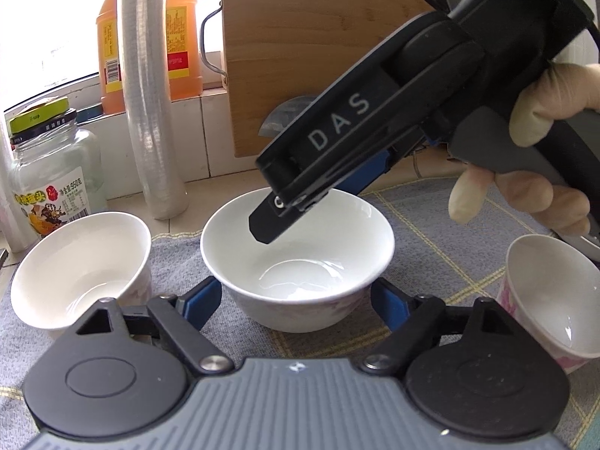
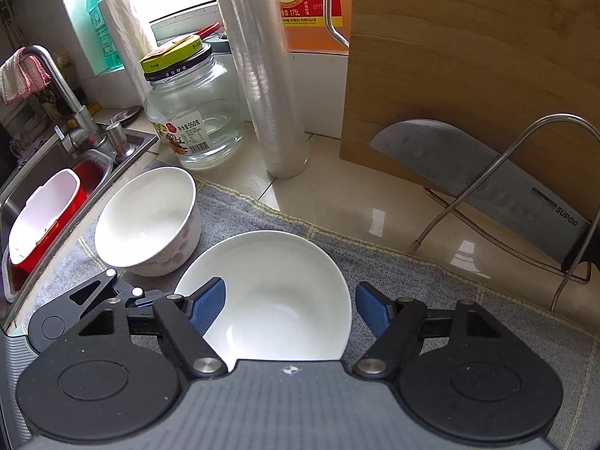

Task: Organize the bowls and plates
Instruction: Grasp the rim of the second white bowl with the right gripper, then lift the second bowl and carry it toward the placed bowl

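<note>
Where left fingers (image 1: 204, 302) flank, middle bowl (image 1: 300, 258)

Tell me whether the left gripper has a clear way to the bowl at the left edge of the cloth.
Probably yes. The left gripper now straddles the middle bowl, but the left bowl sits apart on the grey cloth with open space above; the right gripper hangs over the middle bowl only.

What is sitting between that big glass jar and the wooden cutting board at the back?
A tall roll of clear plastic wrap stands between the glass jar and the cutting board, clearest in the right wrist view.
</note>
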`<action>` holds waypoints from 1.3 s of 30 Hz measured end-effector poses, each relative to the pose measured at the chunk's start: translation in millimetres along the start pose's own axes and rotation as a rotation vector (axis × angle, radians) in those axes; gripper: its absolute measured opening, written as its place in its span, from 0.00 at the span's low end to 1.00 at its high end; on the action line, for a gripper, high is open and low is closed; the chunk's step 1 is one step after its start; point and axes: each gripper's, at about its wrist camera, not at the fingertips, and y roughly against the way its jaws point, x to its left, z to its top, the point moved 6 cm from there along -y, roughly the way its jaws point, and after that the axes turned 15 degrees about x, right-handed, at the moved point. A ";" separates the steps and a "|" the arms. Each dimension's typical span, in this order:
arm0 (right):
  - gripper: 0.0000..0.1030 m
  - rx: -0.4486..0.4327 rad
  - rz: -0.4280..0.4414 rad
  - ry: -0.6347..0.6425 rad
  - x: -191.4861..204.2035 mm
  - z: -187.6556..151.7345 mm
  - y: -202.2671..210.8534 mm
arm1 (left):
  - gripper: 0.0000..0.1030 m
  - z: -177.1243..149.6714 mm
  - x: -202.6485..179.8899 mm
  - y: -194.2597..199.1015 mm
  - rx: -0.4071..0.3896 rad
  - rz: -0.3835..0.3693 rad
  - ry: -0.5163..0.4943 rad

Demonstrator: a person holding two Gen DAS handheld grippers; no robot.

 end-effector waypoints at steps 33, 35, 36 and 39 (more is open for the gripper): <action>0.69 0.018 0.041 0.031 11.7 -15.3 16.8 | 0.83 1.4 -5.2 24.2 0.064 -0.003 -0.104; 0.69 0.014 0.047 0.026 14.0 -19.7 23.5 | 0.83 0.1 -8.0 31.3 0.070 -0.010 -0.111; 0.69 0.012 0.049 0.026 15.6 -22.3 26.8 | 0.83 -0.8 -9.6 34.8 0.074 -0.015 -0.113; 0.69 0.006 0.057 0.017 19.7 -31.9 36.5 | 0.83 -4.5 -14.9 44.8 0.087 -0.032 -0.126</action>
